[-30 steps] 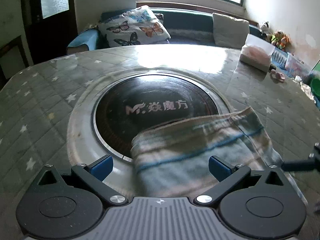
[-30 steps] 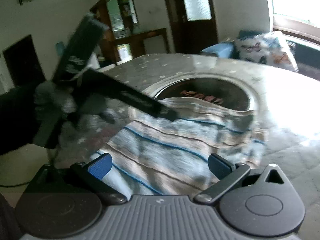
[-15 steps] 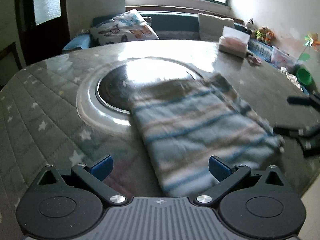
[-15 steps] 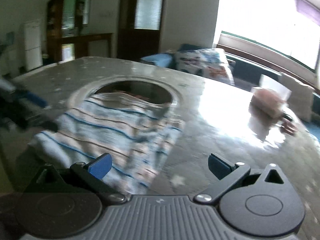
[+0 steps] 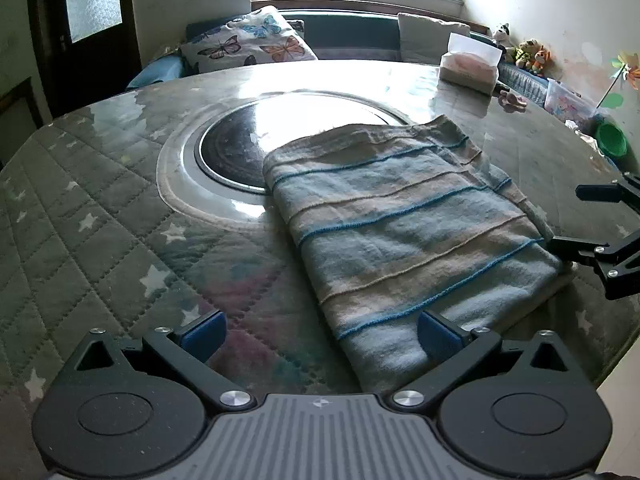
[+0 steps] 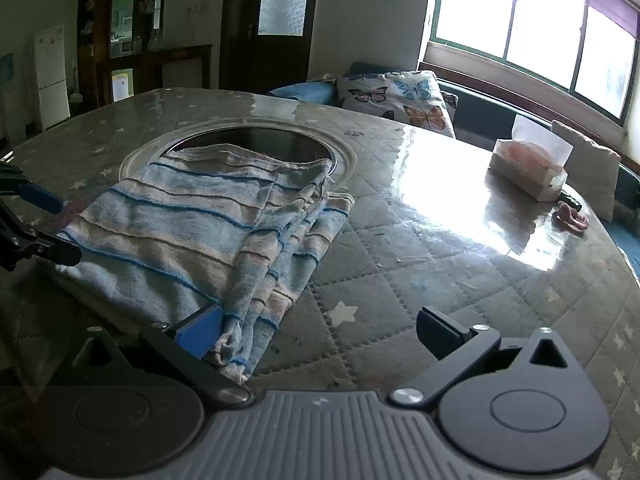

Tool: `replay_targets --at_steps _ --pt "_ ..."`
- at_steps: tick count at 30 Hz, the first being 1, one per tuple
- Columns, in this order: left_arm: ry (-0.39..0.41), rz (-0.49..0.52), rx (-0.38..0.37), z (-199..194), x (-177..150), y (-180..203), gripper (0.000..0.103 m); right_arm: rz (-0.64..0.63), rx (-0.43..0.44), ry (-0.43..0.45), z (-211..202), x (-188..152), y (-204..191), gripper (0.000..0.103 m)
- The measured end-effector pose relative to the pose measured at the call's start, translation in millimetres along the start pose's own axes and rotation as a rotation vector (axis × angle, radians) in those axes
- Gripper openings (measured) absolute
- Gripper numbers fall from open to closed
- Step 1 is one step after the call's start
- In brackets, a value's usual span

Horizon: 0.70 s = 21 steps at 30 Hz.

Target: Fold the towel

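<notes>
With both jaws spread wide and nothing pinched, left gripper (image 5: 319, 334) hovering low over near table edge, right blue pad (image 5: 438, 335) over the near corner of the striped towel (image 5: 404, 236), left pad over bare cover; contact not resolvable. Right gripper (image 6: 318, 330) likewise gaping and empty, left pad (image 6: 200, 334) at the towel's ragged layered edge, right pad over bare quilted cover. Each tool visible in the other's view: right gripper's fingers at right edge of left view, one fingertip just at the towel's right side; left gripper at left edge of right view, just beside the towel's opposite side. Towel folded into a multi-layer rectangle, blue and beige stripes, lying flat on round table (image 5: 100, 216), quilted star-print cover under clear glossy sheet. Far end of towel overlapping rim and part of dark round inset cooktop (image 5: 236, 148) at table centre. Layer edges bunched, uneven on side nearest right gripper. Tissue box (image 6: 528, 168) well apart near far table edge, small pink object beside it, unidentifiable. Butterfly-print cushion (image 5: 248, 46) on bench beyond table, under window.
</notes>
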<state>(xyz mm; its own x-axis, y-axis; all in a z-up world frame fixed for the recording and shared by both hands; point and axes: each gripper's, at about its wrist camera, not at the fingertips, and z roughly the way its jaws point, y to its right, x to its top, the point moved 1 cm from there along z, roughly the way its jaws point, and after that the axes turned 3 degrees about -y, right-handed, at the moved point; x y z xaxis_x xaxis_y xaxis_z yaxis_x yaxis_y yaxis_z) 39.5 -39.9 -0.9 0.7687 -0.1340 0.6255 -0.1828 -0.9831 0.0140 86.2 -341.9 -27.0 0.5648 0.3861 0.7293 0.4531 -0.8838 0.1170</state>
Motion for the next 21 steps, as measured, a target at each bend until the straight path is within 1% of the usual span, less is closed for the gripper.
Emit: replay_targets --at_steps 2,4,7,10,12,13,18,21 --pt "0.019 0.002 0.01 -4.4 2.9 0.1 0.103 -0.022 -0.022 0.03 -5.1 6.0 -3.6 0.103" --pt "0.033 -0.01 0.011 -7.2 6.2 -1.2 0.103 -0.037 -0.014 0.057 -8.5 12.9 -7.4 0.103" --pt "0.033 -0.022 0.025 -5.0 8.0 -2.6 0.103 -0.05 -0.001 0.079 -6.1 21.2 -12.6 0.103" --pt "0.008 -0.027 0.04 1.8 5.0 -4.3 0.103 -0.067 0.005 0.072 3.7 23.8 -18.7 0.103" --pt "-0.01 -0.03 0.037 6.2 1.2 -6.5 0.103 -0.078 0.009 0.045 12.1 21.5 -21.4 0.103" --pt "-0.011 -0.034 0.032 6.6 -0.3 -8.0 0.103 -0.086 0.003 0.021 17.7 18.9 -22.3 0.103" --pt "-0.019 -0.033 0.019 6.7 2.2 -10.5 0.103 -0.066 0.035 0.008 20.2 18.2 -16.2 0.103" --pt "0.008 -0.024 0.03 2.8 9.9 -9.2 0.103 -0.057 0.035 0.029 15.1 25.9 -12.6 0.103"
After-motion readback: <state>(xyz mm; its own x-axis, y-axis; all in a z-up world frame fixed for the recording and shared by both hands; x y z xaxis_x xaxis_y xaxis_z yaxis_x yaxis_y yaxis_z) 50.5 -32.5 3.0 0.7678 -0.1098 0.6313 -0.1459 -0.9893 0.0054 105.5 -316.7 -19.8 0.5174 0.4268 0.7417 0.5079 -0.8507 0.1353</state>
